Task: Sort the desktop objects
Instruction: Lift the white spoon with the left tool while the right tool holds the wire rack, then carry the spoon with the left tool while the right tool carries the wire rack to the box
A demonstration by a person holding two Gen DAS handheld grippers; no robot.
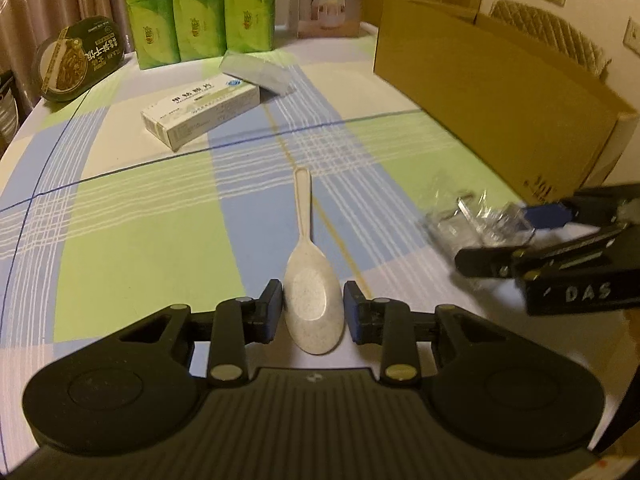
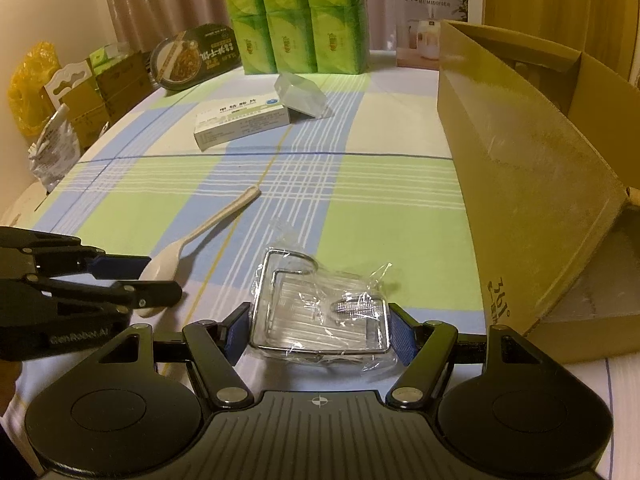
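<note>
A speckled cream plastic spoon (image 1: 303,208) lies on the checked tablecloth with its handle pointing away from me. My left gripper (image 1: 314,308) is shut on the spoon's bowl, one pad on each side. In the right wrist view the same spoon (image 2: 208,226) shows at the left, its bowl inside the left gripper (image 2: 156,276). My right gripper (image 2: 318,332) is shut on a chrome wire rack (image 2: 320,304) wrapped in clear plastic, the blue pads pressing on its two sides. The right gripper (image 1: 504,236) also shows at the right edge of the left wrist view.
A large open cardboard box (image 2: 520,184) stands along the right side. Farther back lie a white medicine box (image 1: 200,116) and a grey translucent box (image 1: 256,72). Green tissue packs (image 1: 200,12), a noodle bowl (image 1: 72,64) and a humidifier carton (image 1: 330,0) line the far edge.
</note>
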